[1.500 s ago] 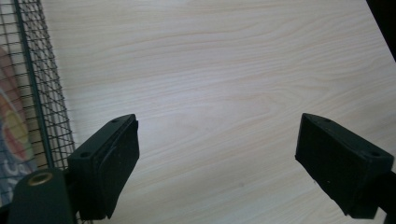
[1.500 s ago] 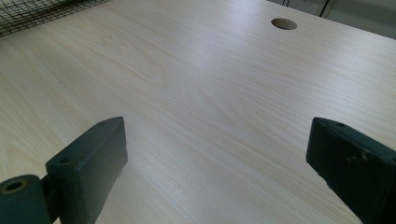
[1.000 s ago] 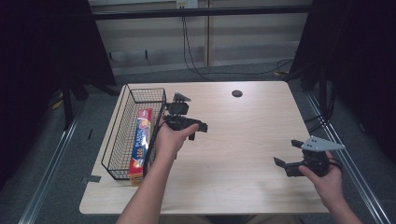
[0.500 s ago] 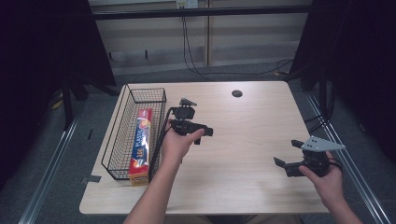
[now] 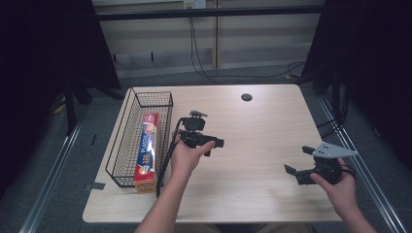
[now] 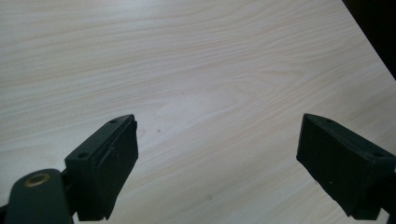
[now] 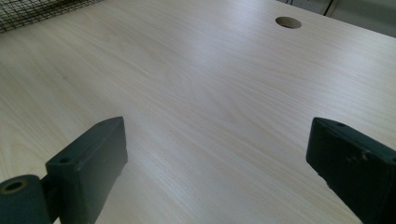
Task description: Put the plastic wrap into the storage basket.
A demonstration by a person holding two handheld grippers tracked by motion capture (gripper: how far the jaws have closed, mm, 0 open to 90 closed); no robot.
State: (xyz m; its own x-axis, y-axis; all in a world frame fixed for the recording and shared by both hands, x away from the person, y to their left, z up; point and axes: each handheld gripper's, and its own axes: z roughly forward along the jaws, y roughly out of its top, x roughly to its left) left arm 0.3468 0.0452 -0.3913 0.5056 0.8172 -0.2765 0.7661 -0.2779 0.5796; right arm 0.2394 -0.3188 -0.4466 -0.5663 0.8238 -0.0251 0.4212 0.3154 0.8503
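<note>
Both grippers' jaws wide open, empty: left gripper [image 5: 206, 141] just opening, w/ box [image 5: 147, 148] in basket [image 5: 127, 126].

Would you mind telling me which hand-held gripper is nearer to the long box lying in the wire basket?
The left hand-held gripper is nearer, just right of the wire basket holding the long box. The right hand-held gripper sits far off, near the table's right edge.

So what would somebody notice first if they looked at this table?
Probably the bright red and orange box lying in the black wire basket at the table's left edge. Next, the two black claws: the left claw hangs open over the middle of the table, and the right claw is open near the right edge, both holding nothing.
</note>
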